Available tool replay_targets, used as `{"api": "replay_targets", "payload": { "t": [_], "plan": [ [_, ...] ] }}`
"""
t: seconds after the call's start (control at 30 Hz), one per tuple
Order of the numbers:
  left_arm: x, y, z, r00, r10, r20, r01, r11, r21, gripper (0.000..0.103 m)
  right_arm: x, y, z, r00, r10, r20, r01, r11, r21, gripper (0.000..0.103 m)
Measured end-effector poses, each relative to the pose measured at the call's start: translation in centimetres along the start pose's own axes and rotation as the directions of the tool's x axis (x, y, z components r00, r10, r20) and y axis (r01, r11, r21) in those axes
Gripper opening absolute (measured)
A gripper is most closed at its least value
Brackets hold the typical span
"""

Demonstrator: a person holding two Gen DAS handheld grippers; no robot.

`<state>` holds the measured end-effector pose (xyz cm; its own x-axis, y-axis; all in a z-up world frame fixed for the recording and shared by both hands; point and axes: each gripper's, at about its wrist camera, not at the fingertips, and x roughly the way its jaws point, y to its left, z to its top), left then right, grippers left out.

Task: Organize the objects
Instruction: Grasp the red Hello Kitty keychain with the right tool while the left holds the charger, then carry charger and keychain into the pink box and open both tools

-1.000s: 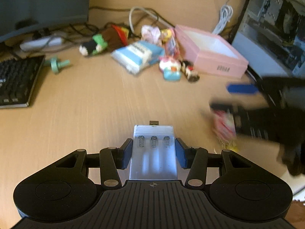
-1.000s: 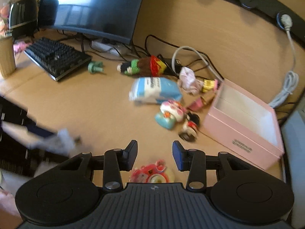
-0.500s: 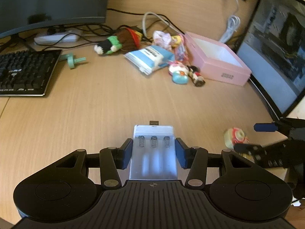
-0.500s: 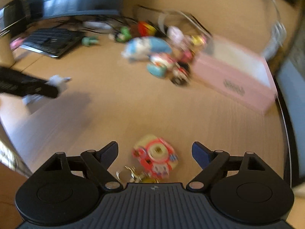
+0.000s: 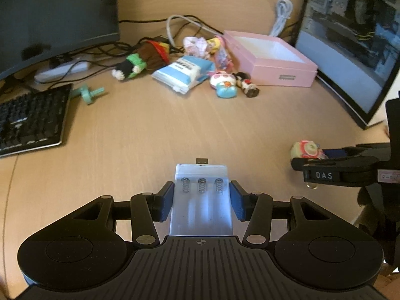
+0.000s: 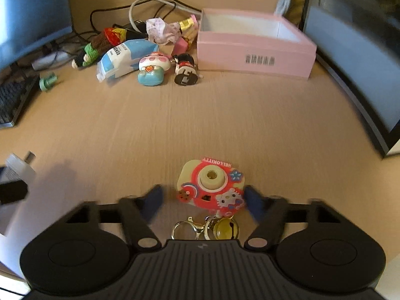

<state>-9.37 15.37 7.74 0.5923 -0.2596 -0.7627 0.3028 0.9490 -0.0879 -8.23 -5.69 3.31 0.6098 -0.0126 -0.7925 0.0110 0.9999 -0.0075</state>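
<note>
So the left hand-held gripper [image 5: 201, 201] is clamped on a white battery charger [image 5: 201, 202], well in front of the pink box [image 5: 282, 71]. The right hand-held gripper [image 6: 203, 200] sits spread wide around the Hello Kitty toy camera [image 6: 211, 183] on the worktop [image 6: 200, 125], not squeezing it.

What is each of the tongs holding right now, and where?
Left tongs grip the white battery charger by its long sides. Right tongs straddle the toy camera keychain; hold unclear.
</note>
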Motion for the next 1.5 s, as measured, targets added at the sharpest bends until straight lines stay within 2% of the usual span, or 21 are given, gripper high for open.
{"api": "replay_targets", "payload": {
  "t": [0.2,0.33,0.4,0.53,0.6,0.67,0.7,0.8,0.87,0.93,1.03,1.13,1.27,1.3,1.37,1.4,1.5],
  "plan": [
    [1.6,-1.1,2.3,0.993,-0.120,0.005,0.120,0.993,0.013,0.053,-3.3,-1.8,1.0,0.997,-0.042,0.065,0.040,0.999,0.033,0.057],
    [2.2,-3.0,7.9,0.978,-0.173,0.113,0.170,0.985,0.037,0.053,-6.7,-4.5,2.7,0.990,-0.019,0.139,0.016,0.999,0.028,0.057],
    [2.3,-4.5,11.5,0.964,-0.179,0.196,0.169,0.983,0.067,0.053,-8.1,-5.5,4.2,0.979,-0.028,0.201,0.030,1.000,-0.006,0.057],
    [4.1,-8.1,18.6,0.917,-0.191,0.350,0.149,0.978,0.143,0.053,-9.7,-7.4,6.7,0.954,-0.002,0.301,0.016,0.999,-0.043,0.057],
    [6.0,-9.7,21.5,0.894,-0.187,0.407,0.140,0.980,0.142,0.053,-9.7,-8.3,7.5,0.940,0.012,0.340,0.012,0.998,-0.069,0.057],
    [8.8,-10.7,23.8,0.877,-0.210,0.432,0.167,0.977,0.136,0.053,-9.1,-9.1,8.4,0.935,0.022,0.353,0.007,0.997,-0.083,0.057],
    [10.6,-11.2,24.7,0.879,-0.213,0.426,0.170,0.976,0.137,0.055,-8.9,-9.6,8.5,0.932,0.041,0.361,-0.007,0.996,-0.094,0.057],
    [14.7,-12.6,26.1,0.909,-0.109,0.402,0.091,0.994,0.064,0.052,-7.7,-10.7,8.9,0.920,0.057,0.389,-0.007,0.991,-0.130,0.057],
    [15.4,-12.2,26.1,0.911,-0.082,0.405,0.110,0.993,-0.047,0.052,-6.6,-11.8,9.5,0.917,0.072,0.393,-0.017,0.990,-0.141,0.057],
    [15.0,-11.8,25.3,0.913,-0.054,0.404,0.110,0.987,-0.116,0.052,-5.5,-12.9,10.5,0.916,0.093,0.389,-0.041,0.989,-0.141,0.057],
    [13.2,-10.6,22.3,0.918,-0.010,0.396,0.075,0.986,-0.151,0.052,-3.9,-14.1,12.4,0.914,0.131,0.385,-0.086,0.988,-0.132,0.057],
    [11.1,-9.0,17.9,0.936,0.050,0.350,0.016,0.983,-0.183,0.052,-2.0,-14.0,15.2,0.900,0.155,0.408,-0.115,0.986,-0.121,0.057],
    [8.2,-6.4,12.8,0.958,0.117,0.261,-0.056,0.971,-0.233,0.052,0.9,-13.7,20.2,0.886,0.125,0.447,-0.126,0.992,-0.029,0.057],
    [7.7,-5.7,11.8,0.962,0.136,0.238,-0.078,0.968,-0.237,0.052,1.7,-13.6,21.4,0.890,0.108,0.444,-0.121,0.993,0.001,0.057],
    [6.9,-4.1,10.8,0.964,0.169,0.204,-0.114,0.959,-0.258,0.052,3.1,-13.7,23.4,0.905,0.092,0.415,-0.128,0.990,0.061,0.064],
    [6.4,-3.1,10.3,0.964,0.179,0.196,-0.120,0.953,-0.279,0.051,3.4,-13.8,23.8,0.912,0.090,0.400,-0.138,0.986,0.092,0.070],
    [5.5,-1.0,9.8,0.957,0.194,0.214,-0.122,0.943,-0.310,0.051,3.1,-13.5,23.3,0.918,0.115,0.379,-0.179,0.974,0.136,0.082]
  ]
}}
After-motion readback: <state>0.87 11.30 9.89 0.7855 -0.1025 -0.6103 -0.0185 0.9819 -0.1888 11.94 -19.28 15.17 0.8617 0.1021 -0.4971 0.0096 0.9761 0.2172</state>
